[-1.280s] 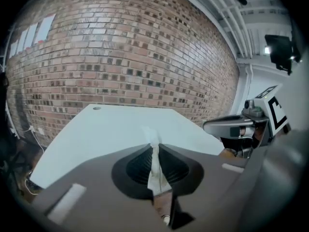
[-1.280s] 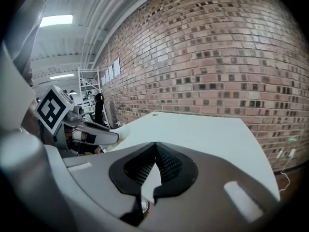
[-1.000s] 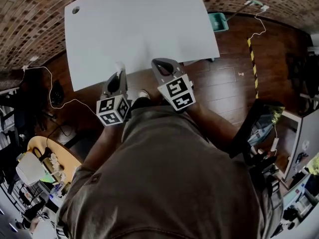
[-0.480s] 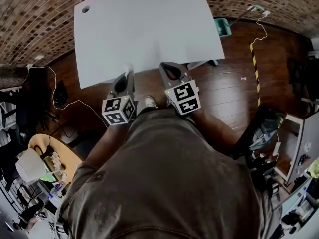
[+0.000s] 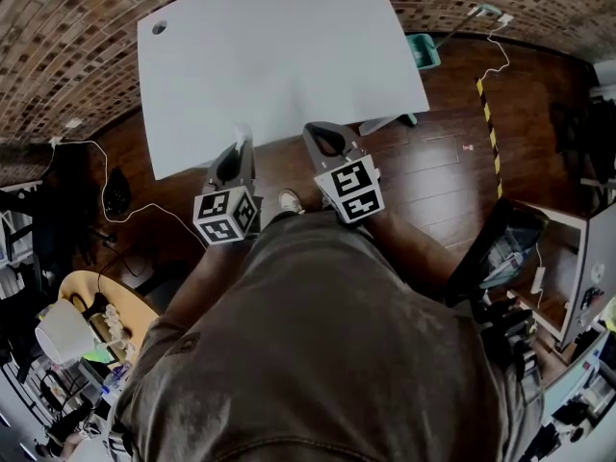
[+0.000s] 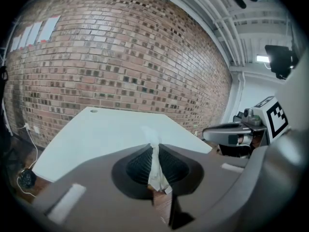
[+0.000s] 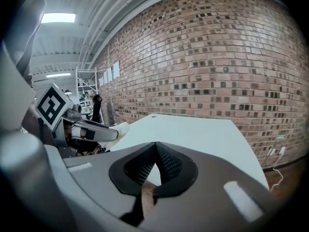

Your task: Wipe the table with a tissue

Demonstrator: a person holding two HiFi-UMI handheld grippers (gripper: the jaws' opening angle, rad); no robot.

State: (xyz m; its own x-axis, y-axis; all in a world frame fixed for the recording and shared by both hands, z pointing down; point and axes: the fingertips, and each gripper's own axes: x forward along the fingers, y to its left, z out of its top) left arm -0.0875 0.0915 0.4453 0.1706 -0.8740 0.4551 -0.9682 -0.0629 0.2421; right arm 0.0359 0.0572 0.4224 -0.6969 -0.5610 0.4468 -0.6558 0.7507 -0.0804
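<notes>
1. nearest the person, the left gripper (image 5: 238, 142) was pressed together on the tissue (image 6: 155, 162), a thin white twist with only a small tuft showing past the jaw tips.
2. just beside it, the right gripper (image 7: 155, 152) had its jaws closed with nothing between them.
3. both grippers hung at the near edge of the white table (image 5: 279, 56), over the wooden floor. the tissue did not seem to touch the tabletop, so wiping looked not yet begun.
4. risk: with so little tissue exposed, the hard jaws could scrape the surface instead of the paper. dragging could also tear the thin twist or pull it out of the pinch.
5. farther off, a teal bin (image 5: 422, 48) stood on the floor by the table's right edge; its contents could not be made out.
</notes>
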